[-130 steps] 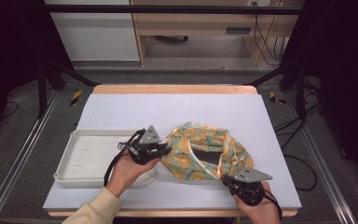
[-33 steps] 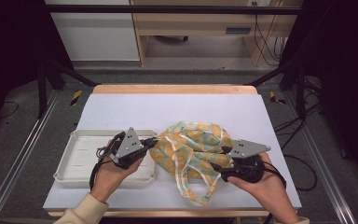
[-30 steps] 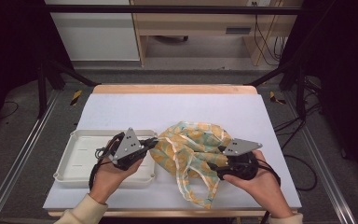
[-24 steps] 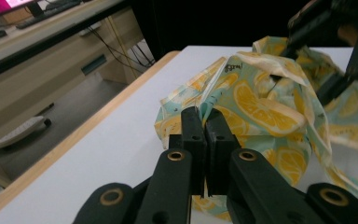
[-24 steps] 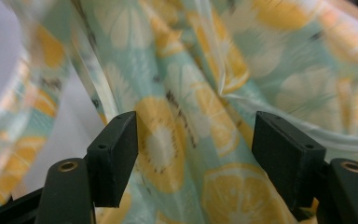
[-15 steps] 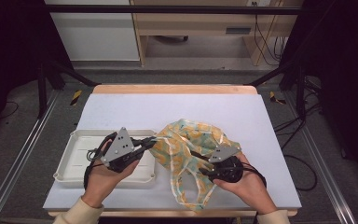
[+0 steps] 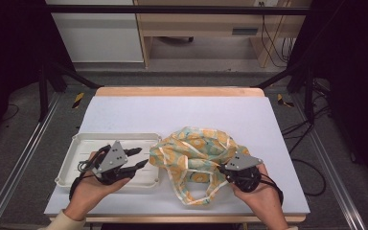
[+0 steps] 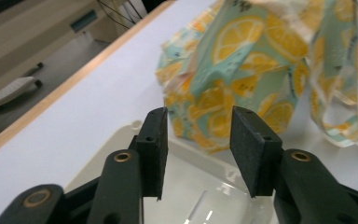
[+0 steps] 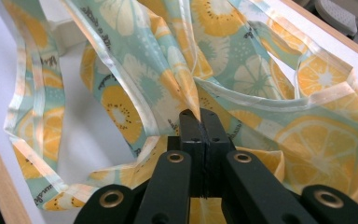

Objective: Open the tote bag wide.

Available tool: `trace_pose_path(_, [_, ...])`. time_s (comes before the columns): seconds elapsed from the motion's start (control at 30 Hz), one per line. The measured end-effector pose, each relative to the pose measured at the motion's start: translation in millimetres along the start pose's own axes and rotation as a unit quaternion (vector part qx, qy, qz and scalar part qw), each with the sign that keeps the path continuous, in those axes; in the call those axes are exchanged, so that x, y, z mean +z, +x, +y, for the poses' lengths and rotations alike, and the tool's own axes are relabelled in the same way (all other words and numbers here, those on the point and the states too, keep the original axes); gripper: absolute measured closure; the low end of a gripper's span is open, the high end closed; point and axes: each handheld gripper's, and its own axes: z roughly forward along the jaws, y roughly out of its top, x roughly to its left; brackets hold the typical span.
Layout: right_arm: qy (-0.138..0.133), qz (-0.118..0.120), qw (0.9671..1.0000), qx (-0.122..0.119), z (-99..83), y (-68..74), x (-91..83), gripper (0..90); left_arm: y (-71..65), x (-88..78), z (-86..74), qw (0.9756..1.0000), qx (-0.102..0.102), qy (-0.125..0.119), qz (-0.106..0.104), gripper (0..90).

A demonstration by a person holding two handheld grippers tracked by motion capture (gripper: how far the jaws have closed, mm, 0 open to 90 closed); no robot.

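Note:
A lemon-print fabric bag (image 7: 196,148) lies crumpled on the white table, its handles trailing toward the front edge. My left gripper (image 7: 142,157) hovers over the white tray (image 7: 76,143), just left of the bag. Its jaws have just been opening and nothing is between them. In the left gripper view, my left gripper (image 8: 198,154) faces the bag (image 8: 242,60) across the tray (image 8: 200,196). My right gripper (image 7: 222,168) has just been closing and is shut on a fold at the bag's right side. The right gripper (image 9: 199,114) pinches the cloth (image 9: 242,51).
The table (image 7: 182,110) has a wooden rim at the back and front. Metal frame rails run along both sides. A desk and cables stand beyond the far edge.
The left gripper has let go of the bag's left edge, opened, and drawn back left over the tray. The right gripper has closed on the bag's fabric.

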Motion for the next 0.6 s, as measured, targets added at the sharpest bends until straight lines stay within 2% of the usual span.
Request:
trace_pose_path(0.03, [-0.004,0.003,1.0000,-0.002,-1.1,1.3,-1.1,90.0,4.3,-3.9,2.1,0.9999,-0.007,-0.005,0.008,57.1])
trace_pose_path(0.13, [-0.007,0.022,0.9994,-0.024,-4.6,8.9,-2.6,89.9,17.1,-10.0,17.2,0.9997,-0.007,-0.003,0.022,57.6])
trace_pose_path(0.17, [-0.001,0.030,0.9988,-0.040,-7.7,14.9,-3.7,89.9,19.2,-8.9,24.2,0.9998,-0.006,-0.006,0.019,56.3])
trace_pose_path(0.23, [-0.001,0.032,0.9985,-0.044,-9.6,17.5,-4.5,89.9,21.1,-2.0,38.5,1.0000,0.008,0.004,0.004,54.6])
trace_pose_path(0.3, [0.000,0.039,0.9980,-0.049,-13.6,20.6,-6.7,89.9,19.9,11.0,51.4,0.9998,0.016,0.009,-0.006,52.8])
trace_pose_path(0.37, [-0.003,0.050,0.9975,-0.051,-17.3,23.4,-8.4,89.9,17.7,28.4,63.3,0.9992,0.019,0.016,-0.031,49.1])
trace_pose_path(0.43, [0.001,0.057,0.9967,-0.058,-22.0,26.4,-9.5,89.9,13.9,47.3,73.2,0.9983,0.025,0.028,-0.044,45.0])
trace_pose_path(0.53, [0.001,0.063,0.9961,-0.061,-24.6,27.7,-10.8,90.0,5.5,75.0,80.9,0.9955,0.034,0.048,-0.074,41.9])
trace_pose_path(0.6, [0.000,0.066,0.9959,-0.062,-26.7,28.7,-11.9,90.0,-1.7,90.8,82.0,0.9924,0.037,0.071,-0.094,38.3])
